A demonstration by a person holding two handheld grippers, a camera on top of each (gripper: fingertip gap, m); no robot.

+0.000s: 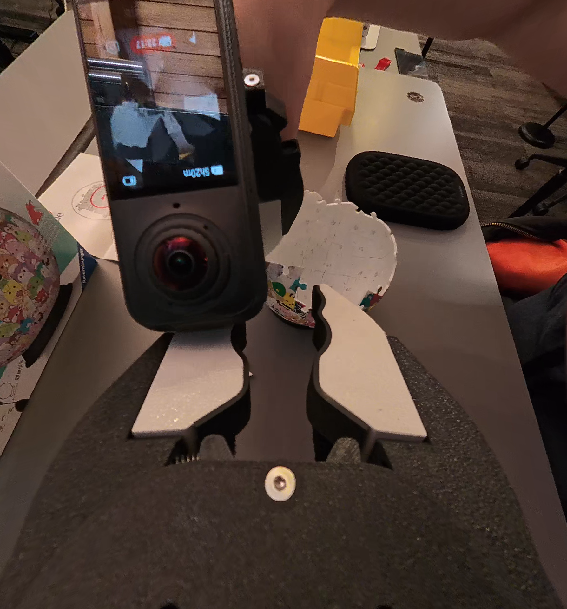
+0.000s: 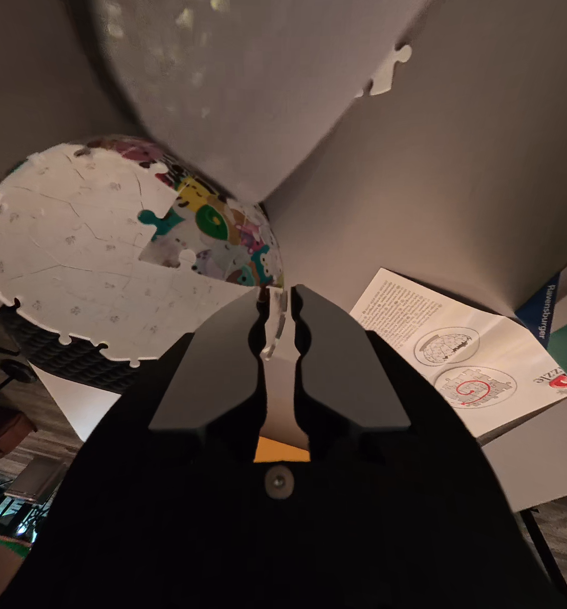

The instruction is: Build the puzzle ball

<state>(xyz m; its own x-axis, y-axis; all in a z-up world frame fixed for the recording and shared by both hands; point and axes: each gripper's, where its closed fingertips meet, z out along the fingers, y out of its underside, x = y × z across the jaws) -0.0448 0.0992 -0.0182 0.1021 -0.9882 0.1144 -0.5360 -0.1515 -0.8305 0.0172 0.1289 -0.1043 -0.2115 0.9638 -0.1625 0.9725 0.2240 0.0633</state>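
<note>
The left gripper (image 1: 280, 333) points forward and slightly down, its jaws spread apart with nothing between them. The right gripper (image 2: 277, 308) has its jaws drawn close, leaving only a thin gap at the tips. In the left wrist view, the right gripper's camera body fills the upper left.

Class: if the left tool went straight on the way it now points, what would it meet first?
Probably the half-built ball, just beyond the left tool; the other tool's camera hangs close beside that line, depth unclear.
</note>
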